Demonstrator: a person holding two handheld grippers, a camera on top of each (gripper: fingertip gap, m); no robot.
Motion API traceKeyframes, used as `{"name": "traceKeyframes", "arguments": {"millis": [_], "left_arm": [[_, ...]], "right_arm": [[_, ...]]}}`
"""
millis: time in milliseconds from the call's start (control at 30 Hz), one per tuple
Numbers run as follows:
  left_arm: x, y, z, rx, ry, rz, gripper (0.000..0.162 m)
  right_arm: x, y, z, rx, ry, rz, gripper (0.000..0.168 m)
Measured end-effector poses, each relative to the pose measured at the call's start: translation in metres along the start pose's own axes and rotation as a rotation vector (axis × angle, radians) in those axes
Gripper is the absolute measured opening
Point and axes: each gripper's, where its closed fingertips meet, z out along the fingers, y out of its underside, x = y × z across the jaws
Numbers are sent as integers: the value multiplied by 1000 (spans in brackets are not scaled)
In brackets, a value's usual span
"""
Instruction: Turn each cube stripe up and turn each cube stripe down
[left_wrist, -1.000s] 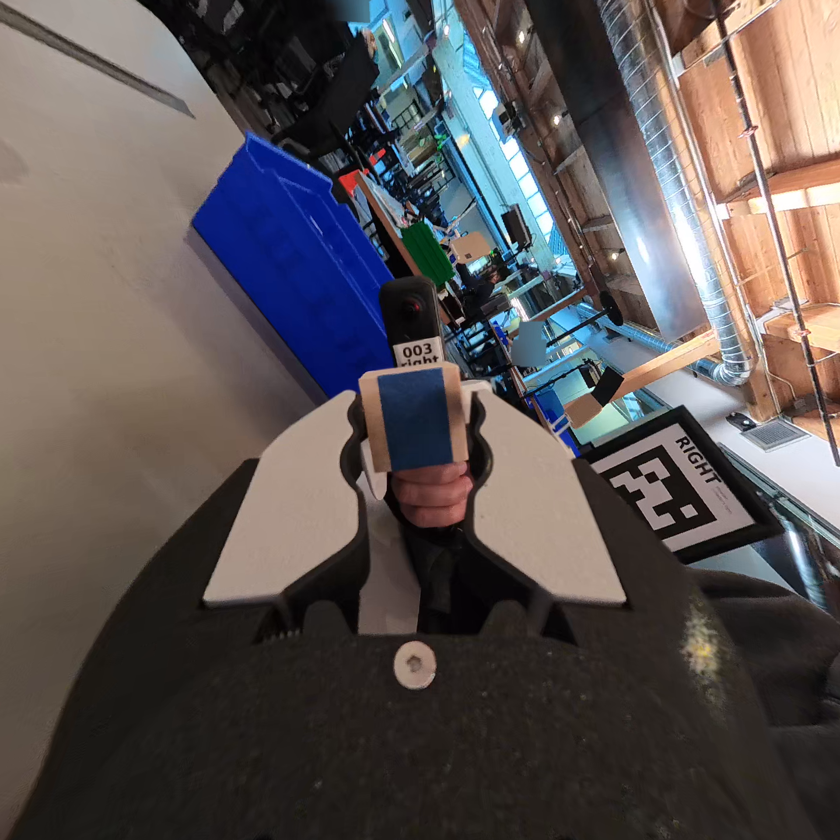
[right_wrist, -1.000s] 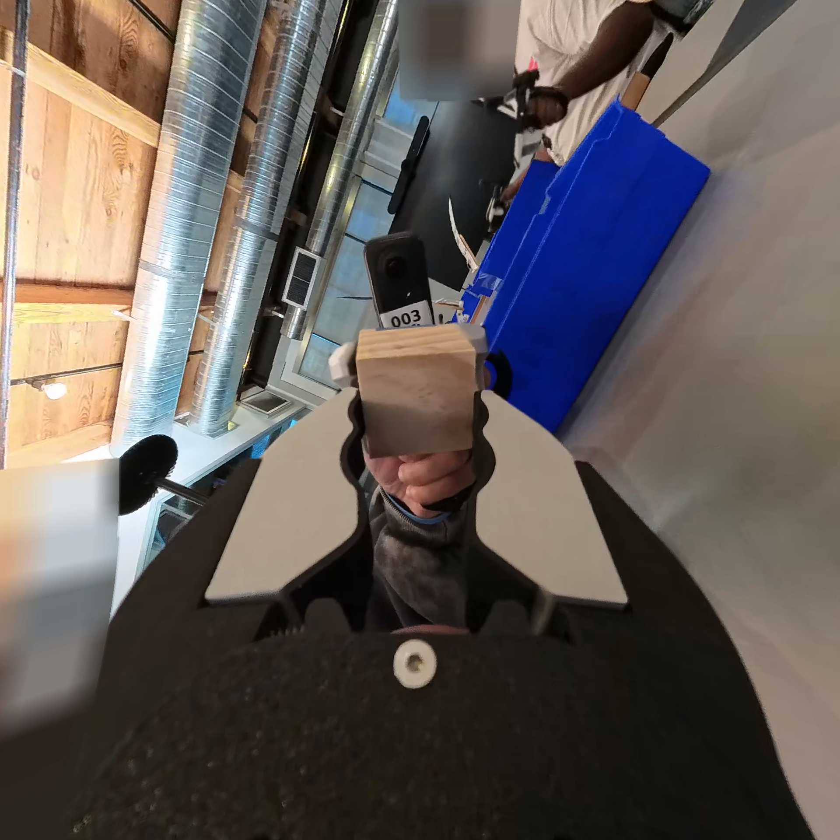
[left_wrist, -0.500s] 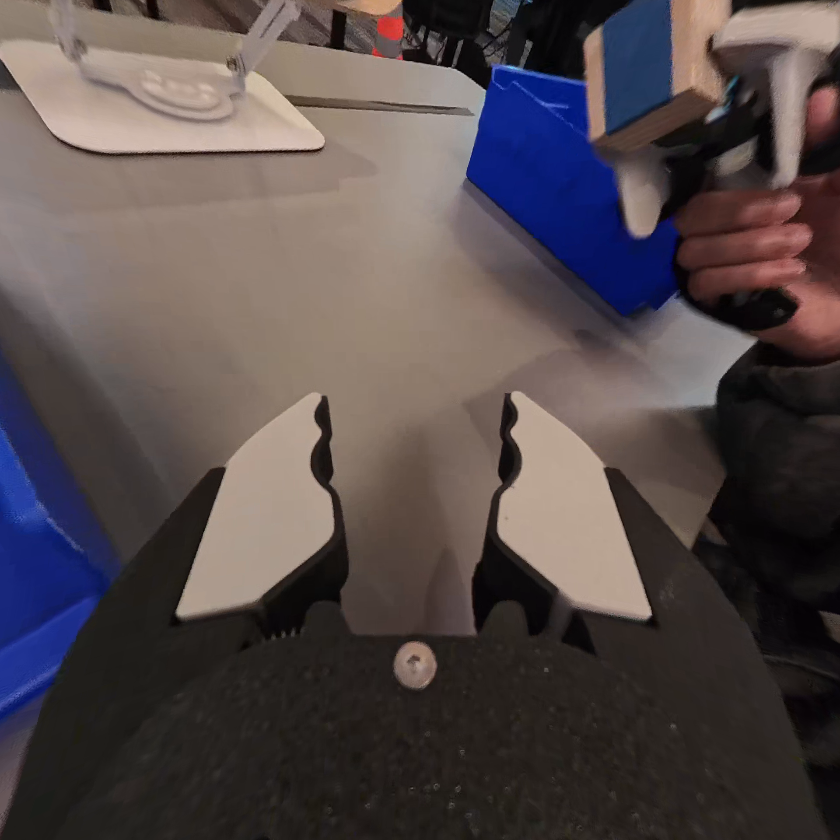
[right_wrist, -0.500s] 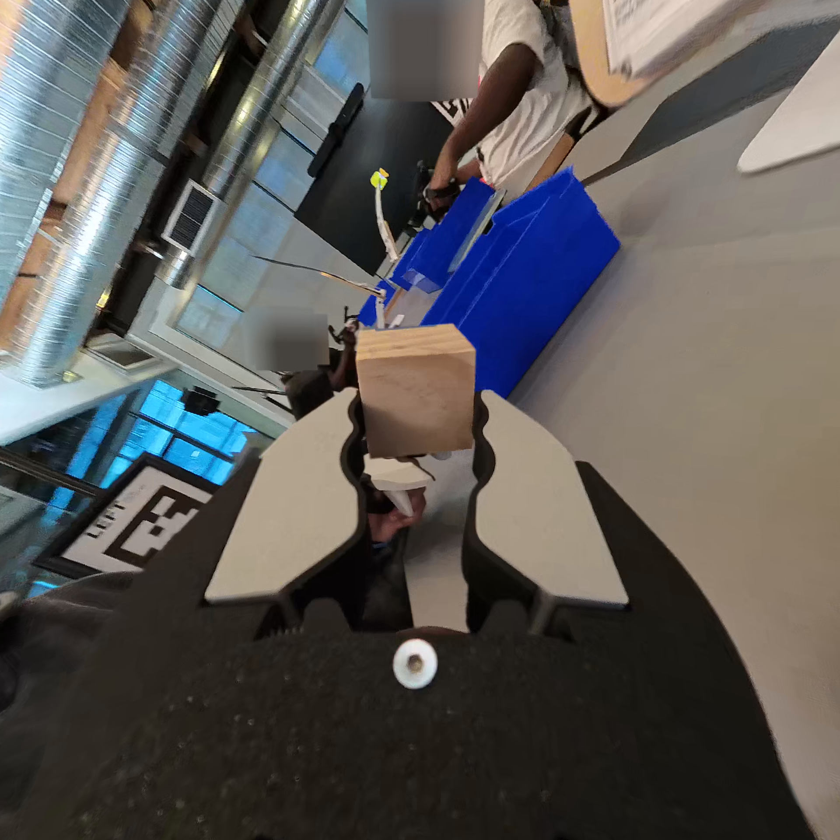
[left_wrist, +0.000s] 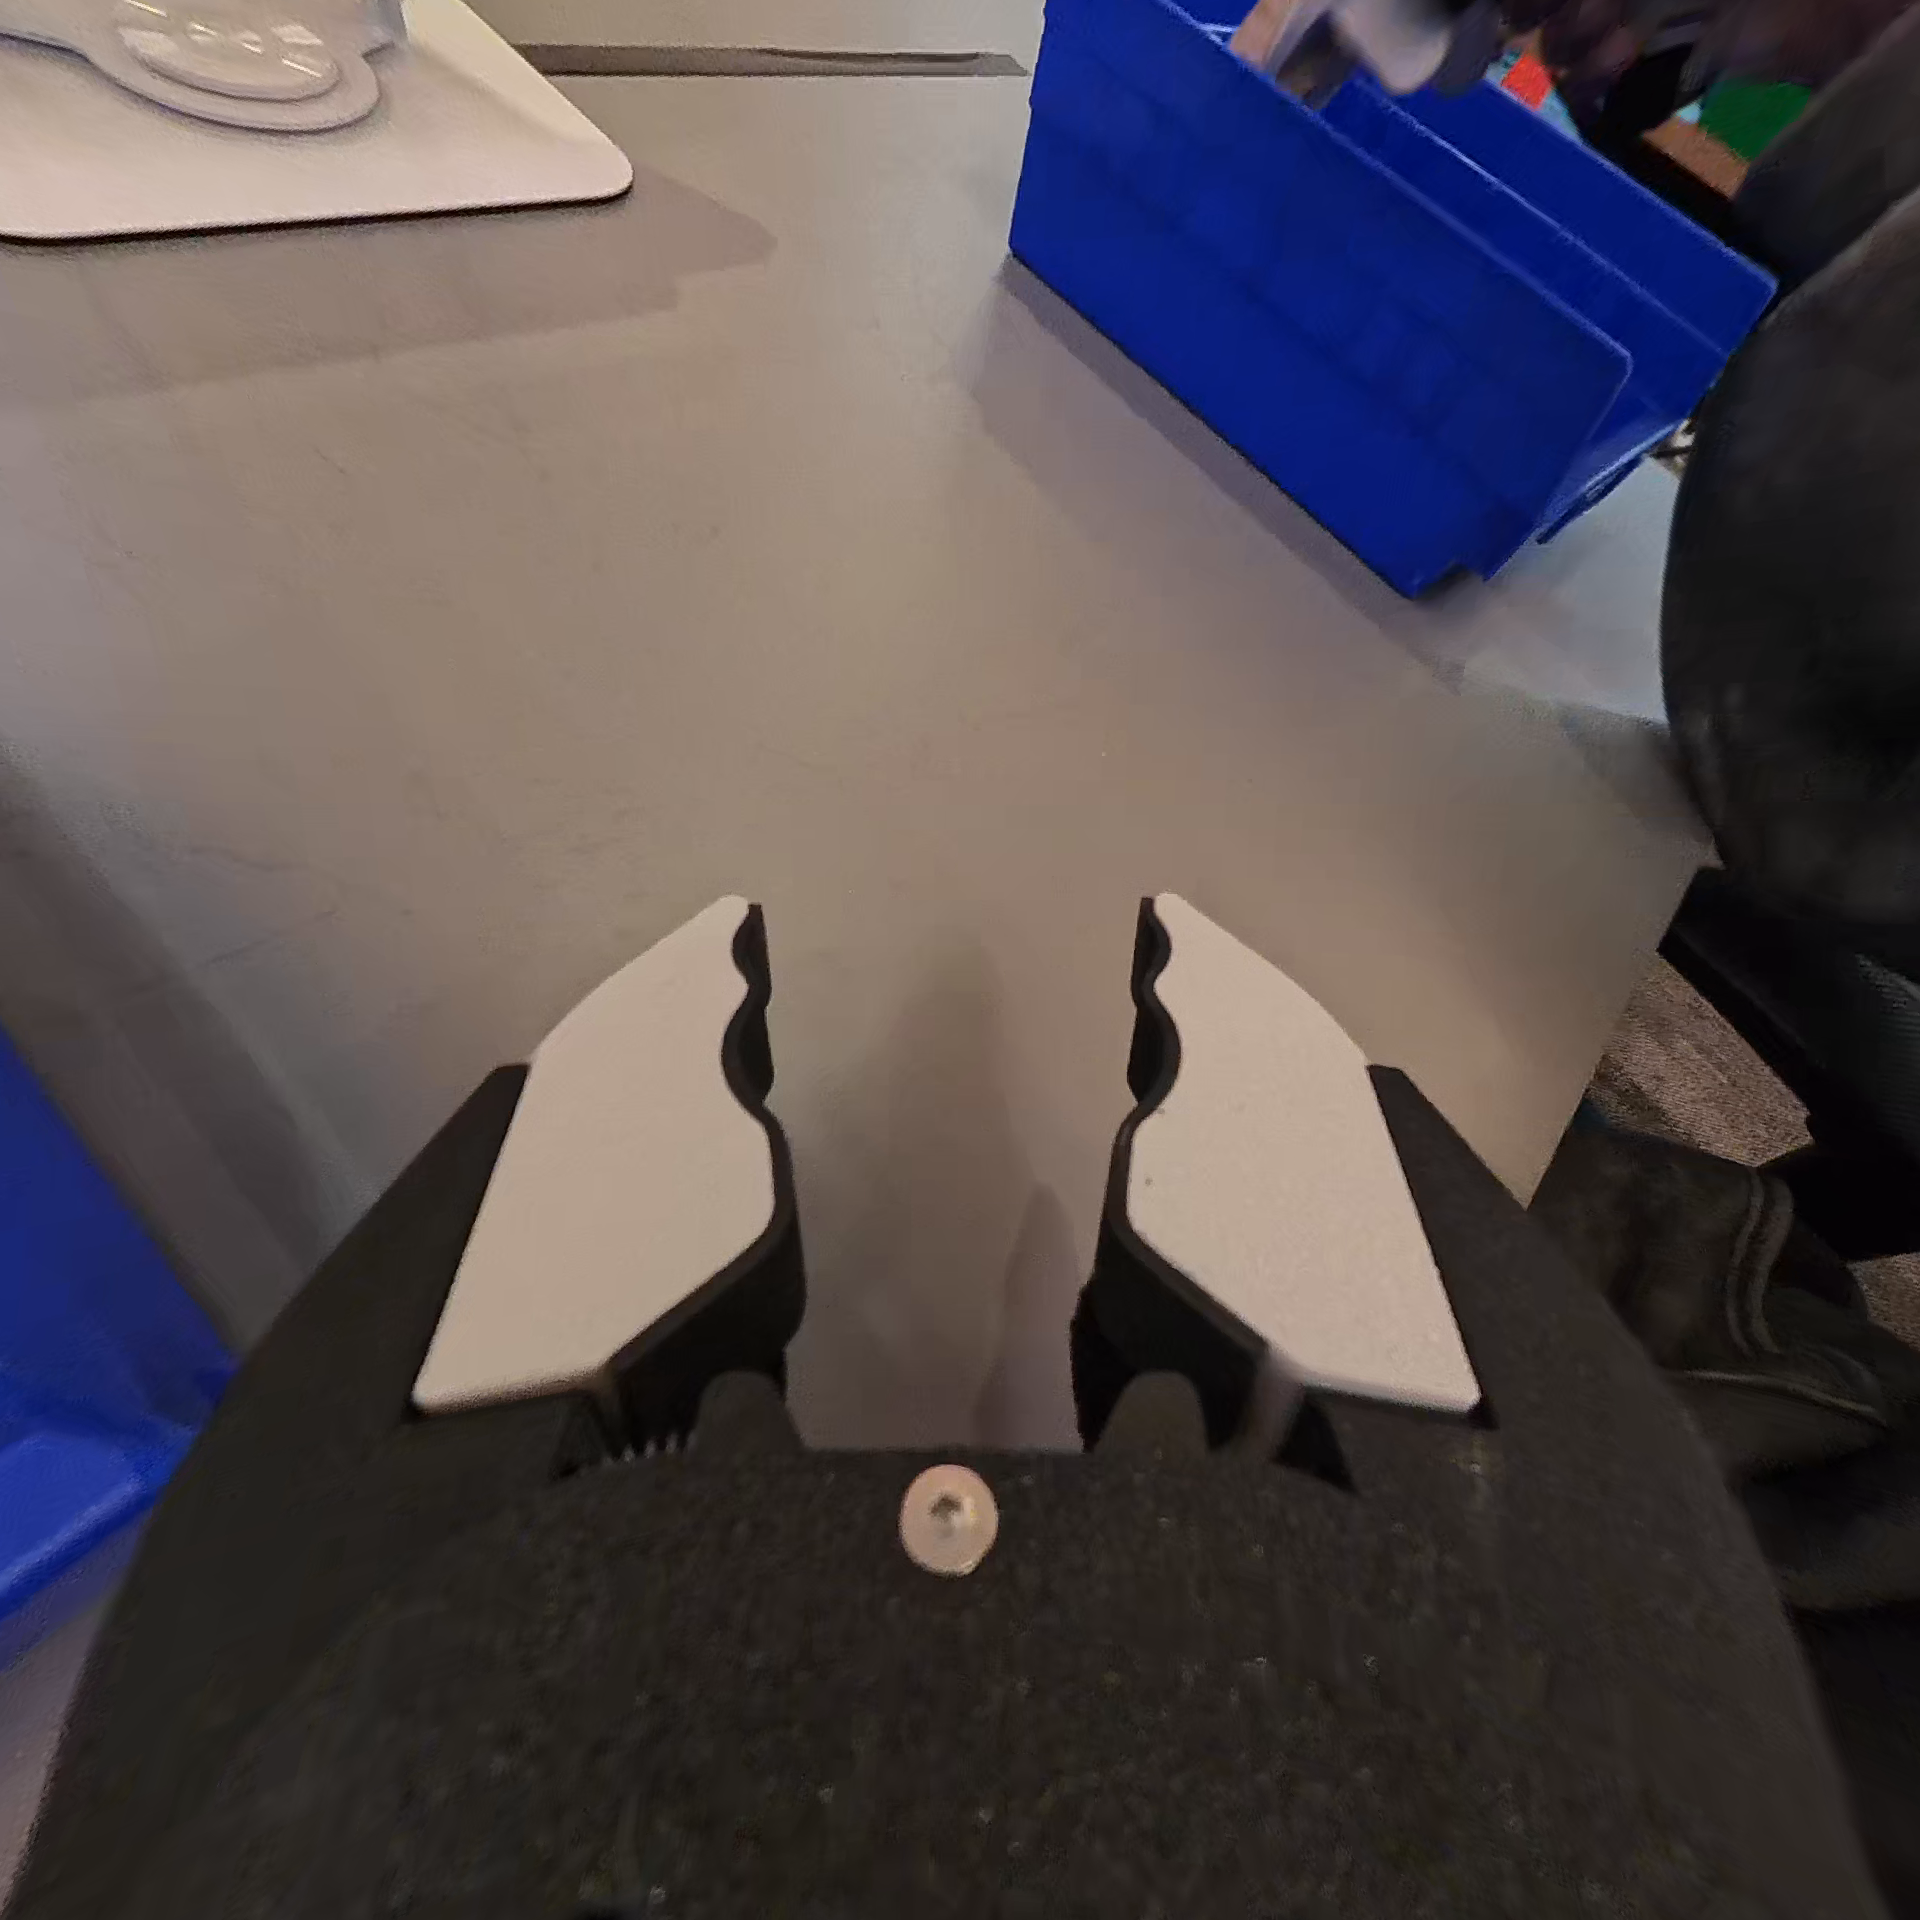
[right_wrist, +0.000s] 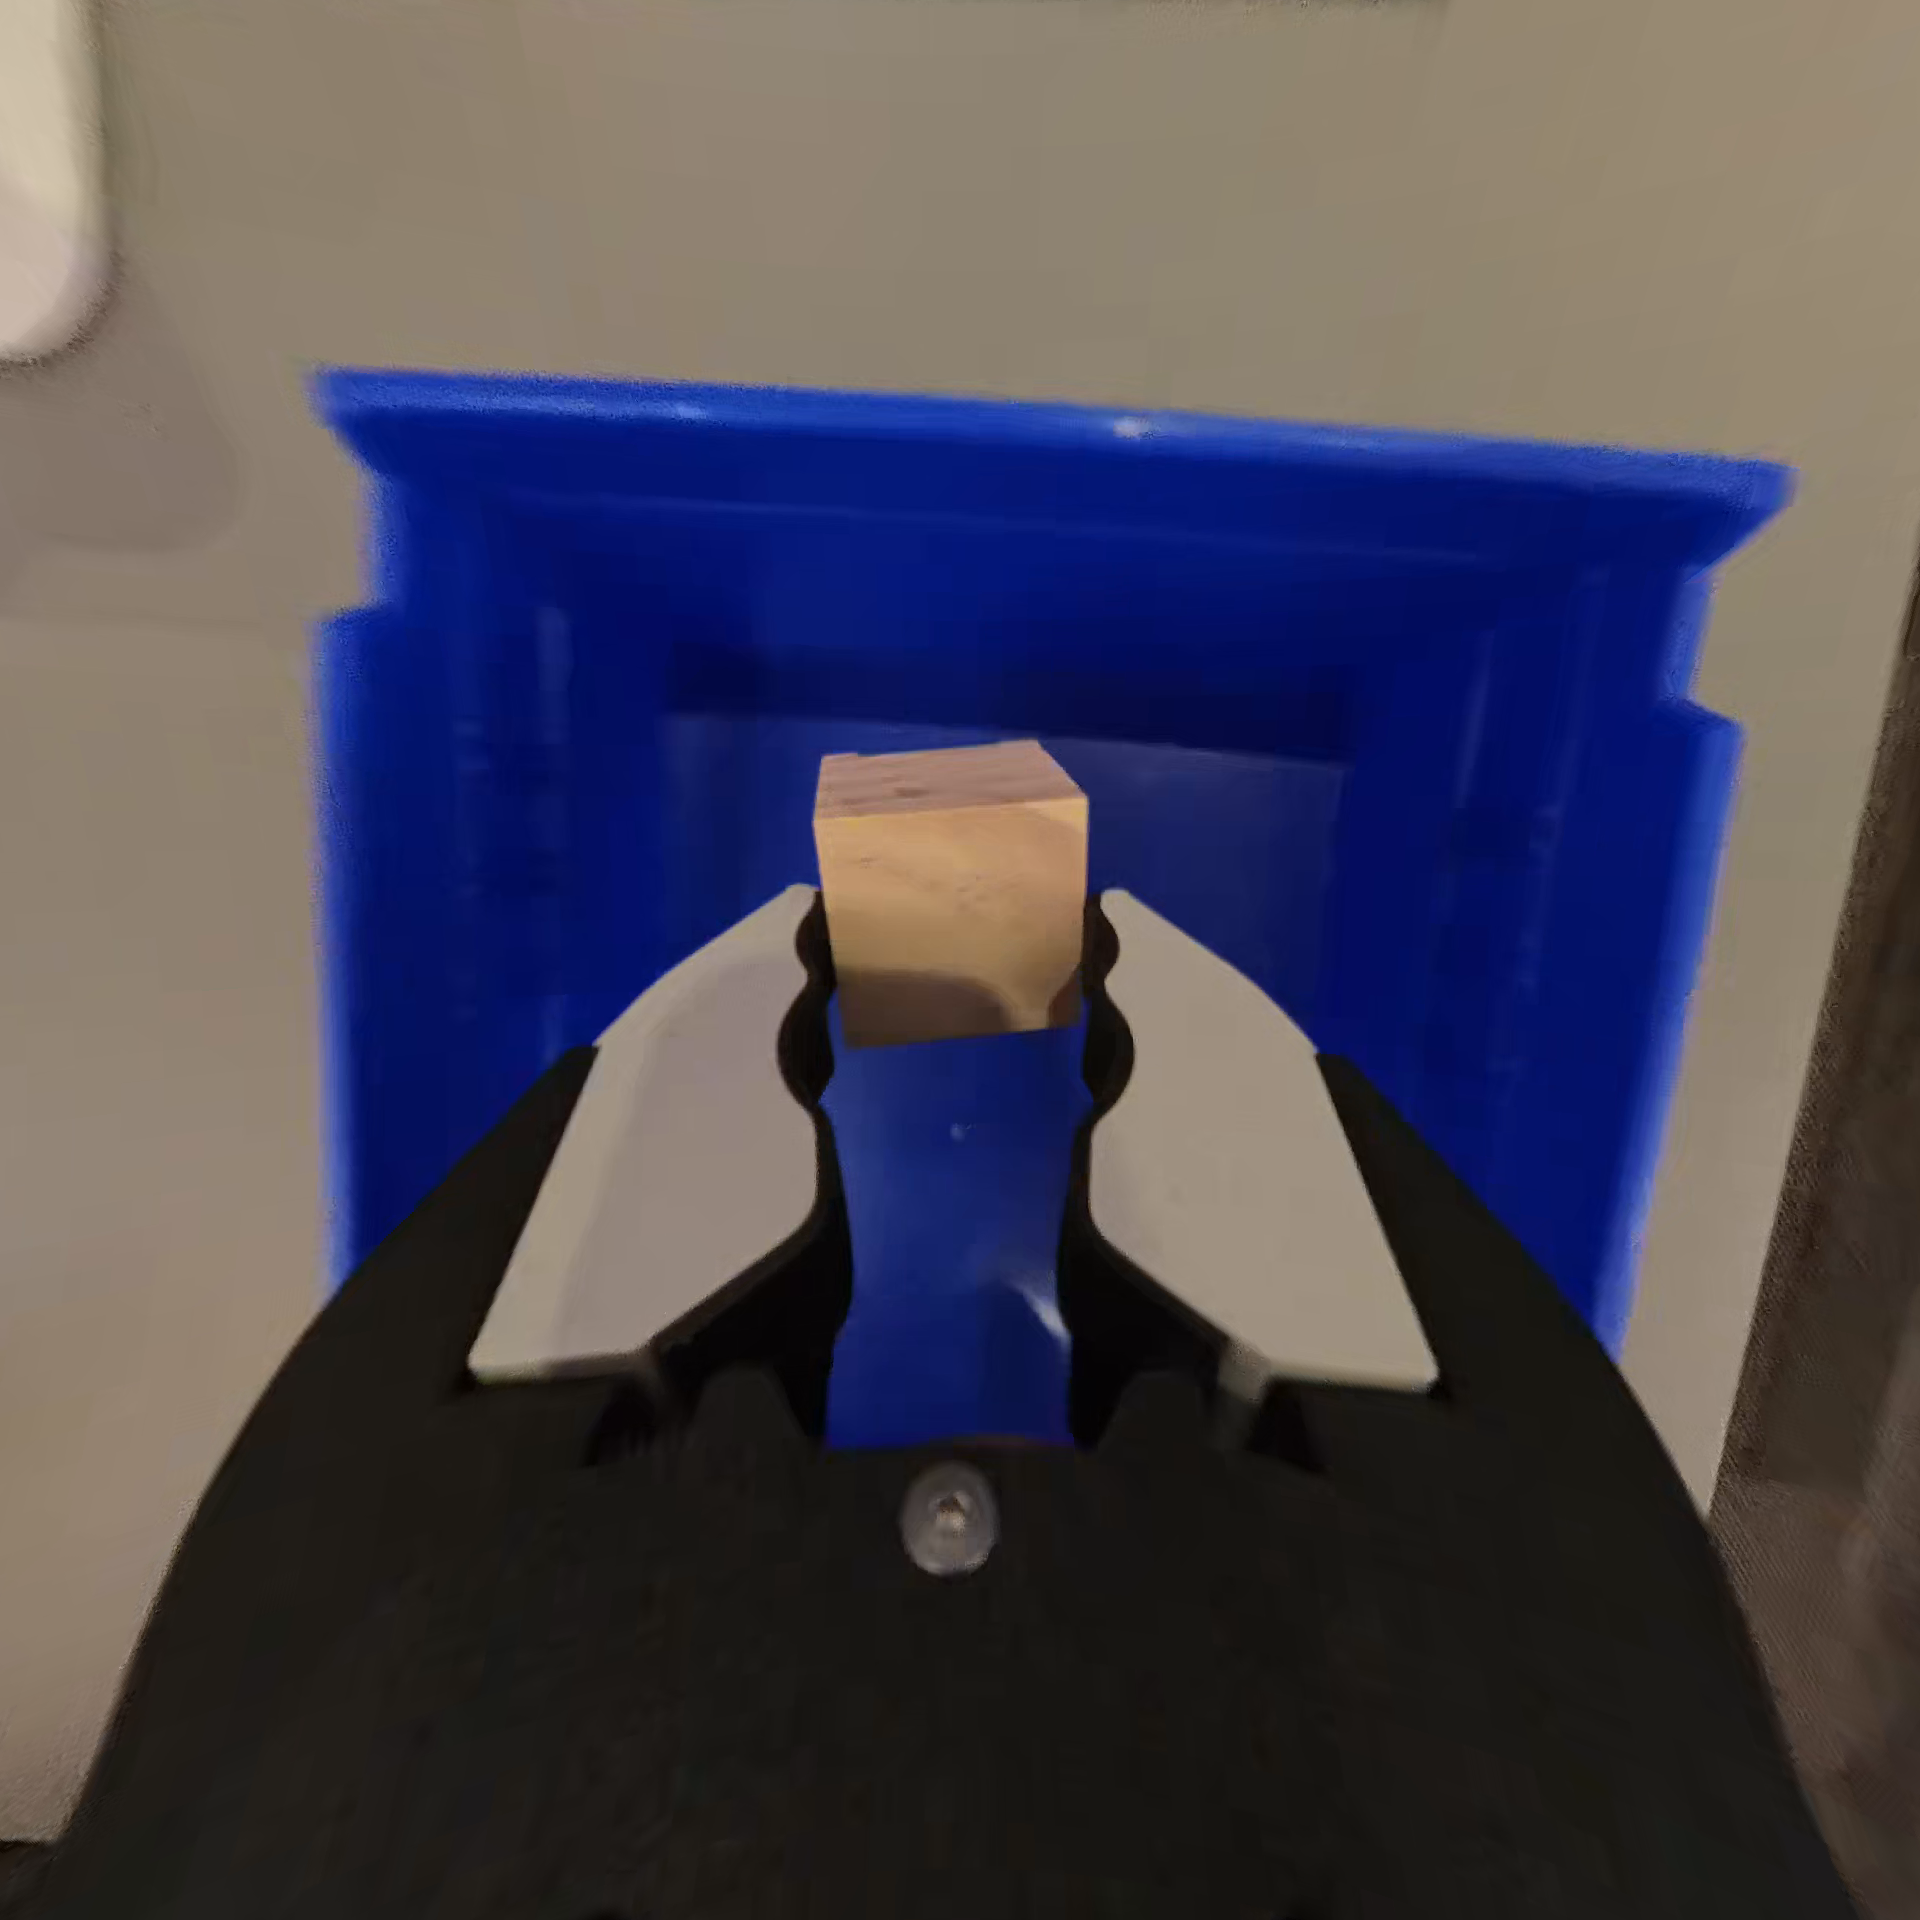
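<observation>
One cube (right_wrist: 951, 899) pinched in right claw (right_wrist: 951, 940) above blue bin (right_wrist: 1039, 540) — stripe unseen. Left claw (left_wrist: 948, 997) spread, empty over tabletop (left_wrist: 623, 623). Next, likely — lower, release inside.

Left wrist view: camera behind the open left gripper (left_wrist: 951, 997), low over the grey table (left_wrist: 623, 623), facing forward and slightly down; blue bin (left_wrist: 1299, 301) ahead to the right, well apart. Right wrist view: camera behind the right gripper (right_wrist: 956, 935), looking steeply down into a blue bin (right_wrist: 1039, 540), close above it. Shared between views: grey table and apparently the same bin.
</observation>
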Motion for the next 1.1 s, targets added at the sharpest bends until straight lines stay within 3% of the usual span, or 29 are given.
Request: {"name": "traceKeyframes", "arguments": {"millis": [133,300,467,500,533,633,733,800,867,967,1100], "left_arm": [[1,2,1,-10,7,-3,66],[2,9,5,-49,17,-3,66],[2,11,6,-59,16,0,66],[2,11,6,-59,16,0,66],[2,11,6,-60,18,-1,66],[1,12,6,-65,15,-2,67],[-1,14,7,-72,9,1,67],[-1,16,9,-84,12,-1,67],[1,18,10,-91,16,0,67],[1,20,11,-105,1,0,67],[9,14,-2,-109,19,2,67]], "right_arm": [[3,6,37,-131,37,7,46],[10,16,53,-242,103,16,46],[16,14,62,-247,118,-4,47],[15,11,60,-230,113,-13,55],[14,8,54,-198,115,-24,63],[-3,-11,10,34,67,-58,63],[-83,-14,-66,422,-265,-133,61],[-148,13,-123,663,-550,-193,56],[-197,59,-154,783,-763,-212,47],[-261,133,-137,708,-957,-262,47],[-300,190,-97,566,-956,-400,47]]}}
